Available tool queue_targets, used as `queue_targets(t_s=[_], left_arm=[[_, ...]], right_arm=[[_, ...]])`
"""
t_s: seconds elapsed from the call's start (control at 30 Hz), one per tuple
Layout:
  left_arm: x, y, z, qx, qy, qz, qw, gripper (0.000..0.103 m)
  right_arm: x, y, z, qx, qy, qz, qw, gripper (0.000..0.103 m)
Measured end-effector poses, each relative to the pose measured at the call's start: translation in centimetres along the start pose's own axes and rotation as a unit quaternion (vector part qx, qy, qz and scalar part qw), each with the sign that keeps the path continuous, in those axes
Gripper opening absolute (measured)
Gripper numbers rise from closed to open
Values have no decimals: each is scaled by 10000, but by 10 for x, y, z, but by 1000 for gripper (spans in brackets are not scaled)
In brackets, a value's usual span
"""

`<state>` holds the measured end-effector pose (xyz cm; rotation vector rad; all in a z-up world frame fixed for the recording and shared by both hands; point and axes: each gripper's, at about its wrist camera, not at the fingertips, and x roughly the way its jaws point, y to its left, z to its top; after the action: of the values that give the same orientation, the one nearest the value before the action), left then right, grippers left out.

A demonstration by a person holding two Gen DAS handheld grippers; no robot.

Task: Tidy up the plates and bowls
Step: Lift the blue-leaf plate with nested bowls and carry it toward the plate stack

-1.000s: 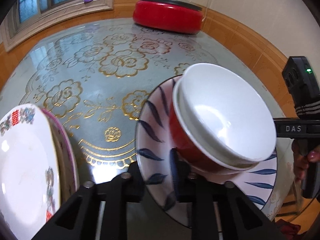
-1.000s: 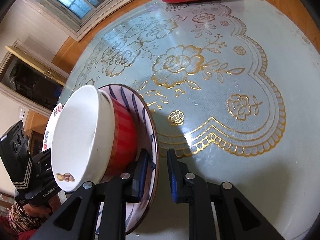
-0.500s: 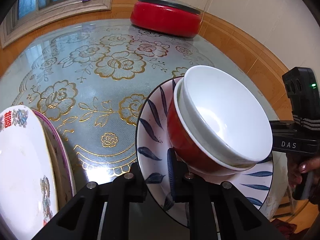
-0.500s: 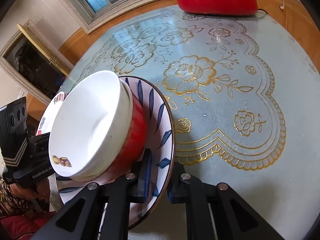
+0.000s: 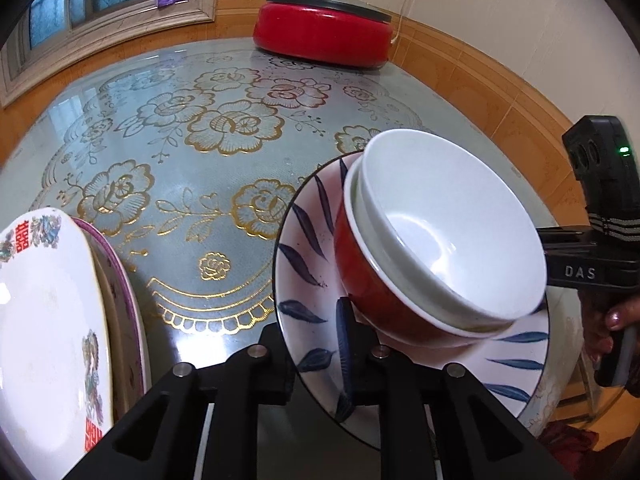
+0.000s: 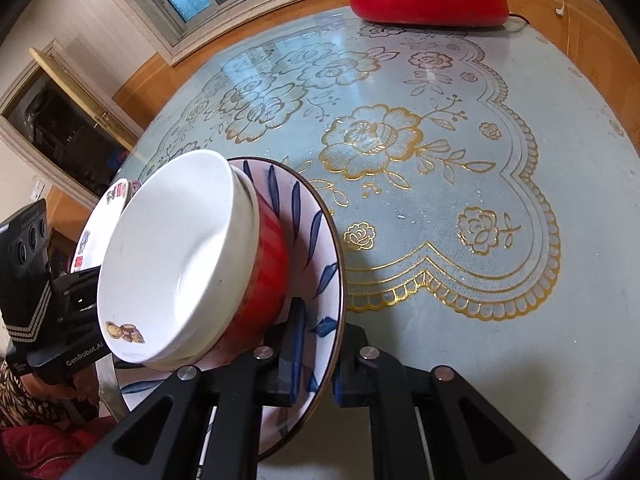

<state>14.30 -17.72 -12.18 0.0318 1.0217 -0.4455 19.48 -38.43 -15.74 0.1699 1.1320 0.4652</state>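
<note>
Leaf plate (image 5: 308, 280): lower centre in both views, lifted off the surface (image 5: 180, 152), carrying the red bowl (image 5: 360, 280) and the white bowl (image 5: 440, 220) nested in it.
Left gripper (image 5: 320, 364): jaws easing apart slightly, rim between them.
Right gripper (image 6: 316, 356): jaws clamped on the opposite rim.
Handling: heavy, glazed, breakable; hold opposite rims, keep it level.

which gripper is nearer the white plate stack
Left. The left gripper, jaws opening with the leaf plate between them, is right beside the white plate stack; the right gripper sits beyond the bowls.

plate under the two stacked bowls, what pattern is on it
The round white plate carries dark blue leaf strokes and a thin dark rim, clearest in the left wrist view.
</note>
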Motion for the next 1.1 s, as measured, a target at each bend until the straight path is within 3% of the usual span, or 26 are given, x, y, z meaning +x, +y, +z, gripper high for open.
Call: queue_targets(t_s=[0.23, 0.43, 0.83, 0.93, 1.1], left_arm=[[4, 5, 4, -71, 44, -169, 9998, 16], [1, 5, 1, -141, -58, -161, 9998, 15], [-12, -1, -3, -259, -134, -113, 9995, 13], [-16, -2, -3, -257, -211, -71, 9994, 13], [-13, 0, -8, -270, -80, -60, 9996, 13]], right_arm=[[1, -4, -3, 23, 18, 180, 9998, 10], [0, -2, 0, 38, 15, 31, 10000, 10], [-9, -5, 1, 313, -69, 162, 9994, 9], [-13, 2, 2, 139, -130, 104, 9998, 9], [-8, 4, 3, 108, -91, 102, 9998, 8]])
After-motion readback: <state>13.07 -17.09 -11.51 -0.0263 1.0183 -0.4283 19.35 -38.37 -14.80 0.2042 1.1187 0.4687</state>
